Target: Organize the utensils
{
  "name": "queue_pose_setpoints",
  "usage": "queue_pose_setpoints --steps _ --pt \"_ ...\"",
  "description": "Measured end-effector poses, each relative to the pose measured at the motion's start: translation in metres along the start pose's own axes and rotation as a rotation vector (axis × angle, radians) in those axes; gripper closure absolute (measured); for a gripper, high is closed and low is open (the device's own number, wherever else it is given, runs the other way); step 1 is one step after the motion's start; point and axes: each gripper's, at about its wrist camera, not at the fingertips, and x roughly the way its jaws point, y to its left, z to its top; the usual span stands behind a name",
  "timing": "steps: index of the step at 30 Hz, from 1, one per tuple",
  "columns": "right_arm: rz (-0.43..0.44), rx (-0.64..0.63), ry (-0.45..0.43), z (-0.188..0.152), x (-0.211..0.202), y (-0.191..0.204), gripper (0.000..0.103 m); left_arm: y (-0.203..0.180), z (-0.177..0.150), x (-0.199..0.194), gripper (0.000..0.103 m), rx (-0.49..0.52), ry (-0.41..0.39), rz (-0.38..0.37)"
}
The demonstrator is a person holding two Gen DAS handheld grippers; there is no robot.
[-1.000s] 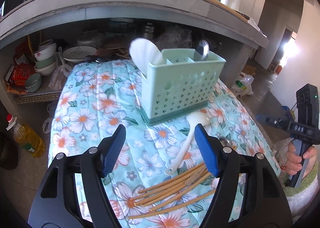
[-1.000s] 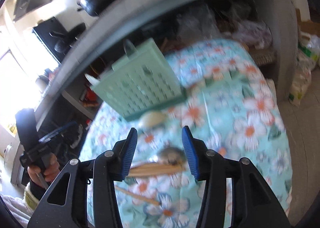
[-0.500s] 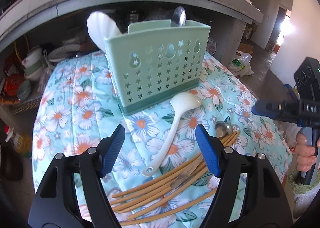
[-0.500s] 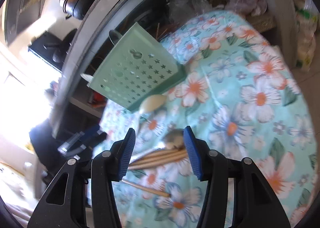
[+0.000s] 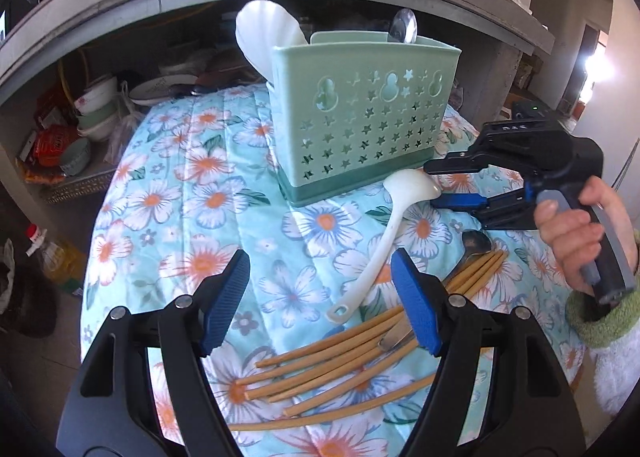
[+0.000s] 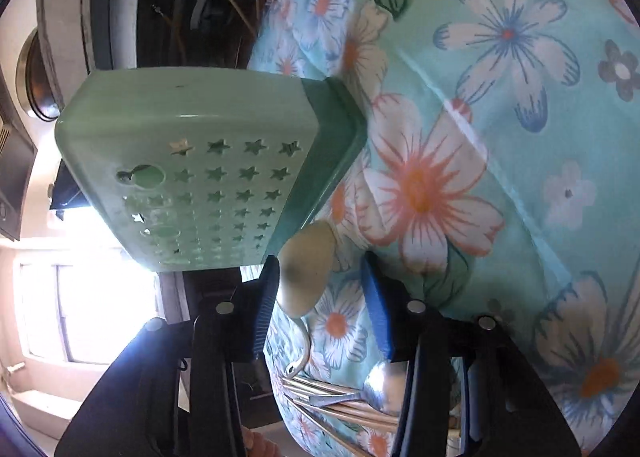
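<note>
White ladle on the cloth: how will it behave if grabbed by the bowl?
The white ladle looks like rigid plastic, so probably stiff and light. Its rounded, glossy bowl may slip between the closing right gripper pads. The long handle could swing down once lifted.

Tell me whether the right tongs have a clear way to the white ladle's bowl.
Probably yes: the right tongs already straddle the white ladle bowl beside the green caddy, closing with nothing between.
</note>
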Motion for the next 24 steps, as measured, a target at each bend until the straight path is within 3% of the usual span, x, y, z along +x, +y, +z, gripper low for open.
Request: queue_pose_setpoints --steps 4,14,19,24 --pt "0.057 0.056 0.010 0.002 0.007 -0.004 0.075 -0.001 -0.002 -0.006 0.034 0.026 -0.019 0.002" --pt "0.232 0.145 0.021 0.005 0.011 -0.016 0.088 -0.010 -0.002 -0.017 0.034 0.046 -0.064 -0.019" --pt "0.391 0.154 -0.008 -0.004 0.000 -0.013 0.096 -0.016 -0.002 -0.023 0.034 0.059 -0.087 -0.034" --pt "0.545 0.132 -0.098 -0.010 -0.043 -0.008 0.100 -0.033 -0.002 -0.026 0.034 0.109 -0.102 -0.079"
